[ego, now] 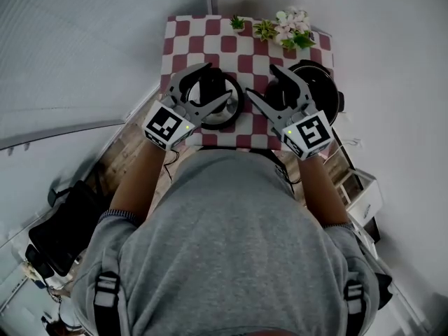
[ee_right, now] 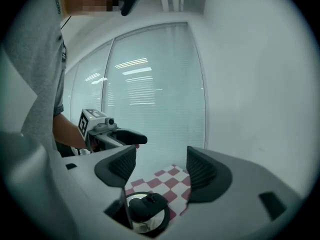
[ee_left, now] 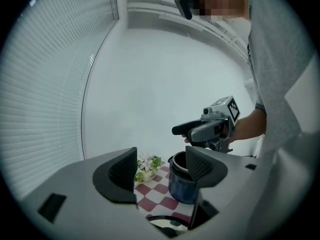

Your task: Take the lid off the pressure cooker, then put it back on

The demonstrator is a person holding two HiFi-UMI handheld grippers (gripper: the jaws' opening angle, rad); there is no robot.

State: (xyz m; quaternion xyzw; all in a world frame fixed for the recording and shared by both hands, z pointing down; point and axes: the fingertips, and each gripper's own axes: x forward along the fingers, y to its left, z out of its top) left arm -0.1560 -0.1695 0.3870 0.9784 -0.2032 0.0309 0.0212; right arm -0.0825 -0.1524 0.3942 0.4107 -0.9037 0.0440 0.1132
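Note:
The pressure cooker pot point(ego: 318, 89) stands open on the right of the checkered table point(ego: 229, 44); the left gripper view shows it as a dark blue pot point(ee_left: 181, 186). Its black-knobbed lid point(ego: 225, 117) lies on the cloth to the pot's left, and the right gripper view has the lid point(ee_right: 146, 210) low down. My left gripper point(ego: 218, 81) hangs open well above the lid, and my right gripper point(ego: 260, 80) hangs open above the pot's left rim. Neither touches anything. Each gripper view shows open jaws, left gripper point(ee_left: 160, 169) and right gripper point(ee_right: 160, 166), with the other gripper opposite.
A flower arrangement point(ego: 290, 30) and a small green plant point(ego: 238, 23) stand at the table's far edge. A black chair point(ego: 63, 222) stands on the floor at the left, and a white box point(ego: 364, 194) at the right. Window blinds and a plain wall surround the table.

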